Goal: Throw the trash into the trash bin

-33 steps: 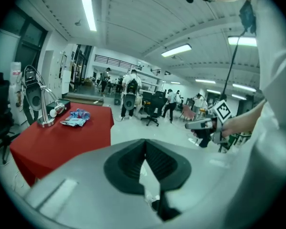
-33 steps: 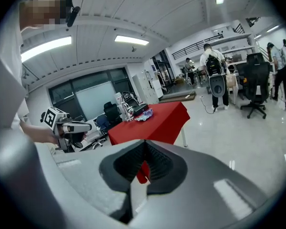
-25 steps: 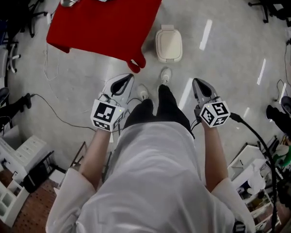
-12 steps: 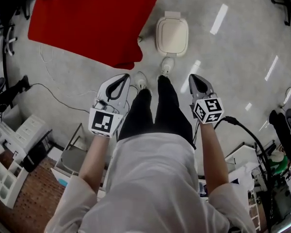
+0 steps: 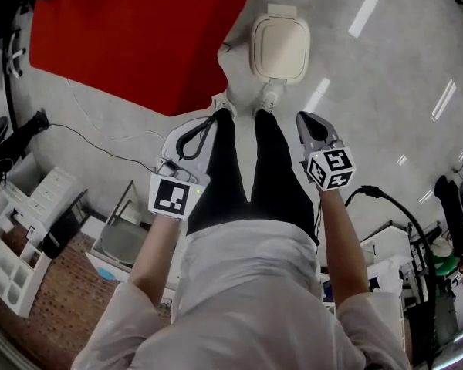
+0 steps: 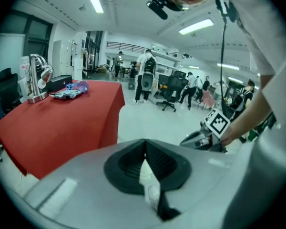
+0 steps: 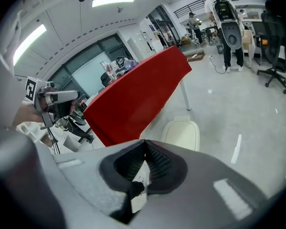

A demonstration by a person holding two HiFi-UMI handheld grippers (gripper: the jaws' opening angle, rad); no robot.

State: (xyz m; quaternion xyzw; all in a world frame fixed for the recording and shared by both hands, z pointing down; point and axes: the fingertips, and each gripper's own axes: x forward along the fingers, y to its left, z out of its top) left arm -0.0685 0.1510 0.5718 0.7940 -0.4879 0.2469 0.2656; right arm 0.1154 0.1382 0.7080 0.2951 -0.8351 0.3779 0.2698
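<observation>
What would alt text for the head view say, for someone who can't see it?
Seen from above, a person in a white shirt holds a left gripper and right gripper, both shut, out in front, toward a closed cream bin on the floor. A red table stands at upper left.

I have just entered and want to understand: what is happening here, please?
A person stands holding a two-jaw gripper in each hand. The left gripper and the right gripper are both shut and empty. A cream trash bin, lid closed, sits on the floor just ahead of the person's shoes. Beside it stands a red-clothed table; wrappers lie on it, not yet picked up.
</observation>
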